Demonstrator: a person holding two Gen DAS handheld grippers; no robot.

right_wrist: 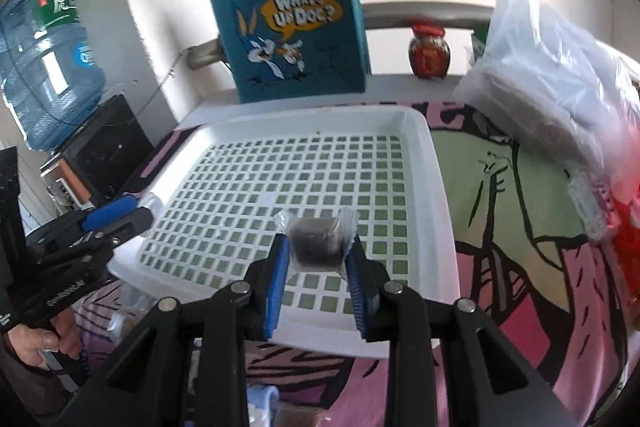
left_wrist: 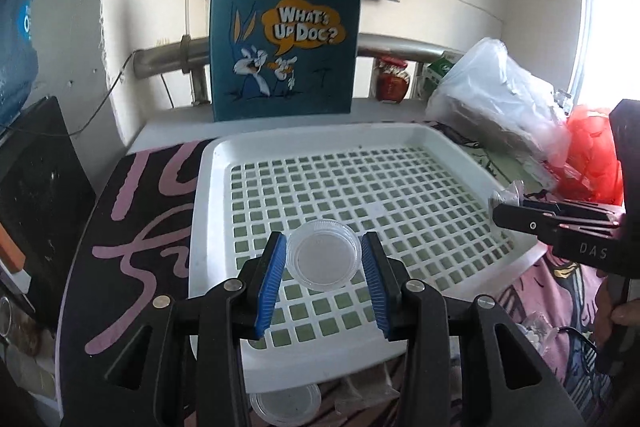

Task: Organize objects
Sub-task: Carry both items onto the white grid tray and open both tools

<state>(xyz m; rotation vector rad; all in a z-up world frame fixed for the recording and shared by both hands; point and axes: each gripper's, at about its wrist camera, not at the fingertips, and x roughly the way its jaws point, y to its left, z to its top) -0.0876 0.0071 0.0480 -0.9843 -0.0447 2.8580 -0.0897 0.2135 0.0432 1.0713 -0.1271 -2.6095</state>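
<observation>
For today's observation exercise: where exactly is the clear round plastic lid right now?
In the left wrist view, the clear round lid sits between the left gripper's blue pads, over the near part of the white perforated tray.

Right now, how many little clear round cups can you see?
2. One clear cup sits between the left gripper fingers over the white tray; another cup lies below the tray's near edge. More may be hidden.

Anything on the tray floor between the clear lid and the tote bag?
No: in the left wrist view, only bare tray grid lies between the clear lid and the tote bag.
</observation>
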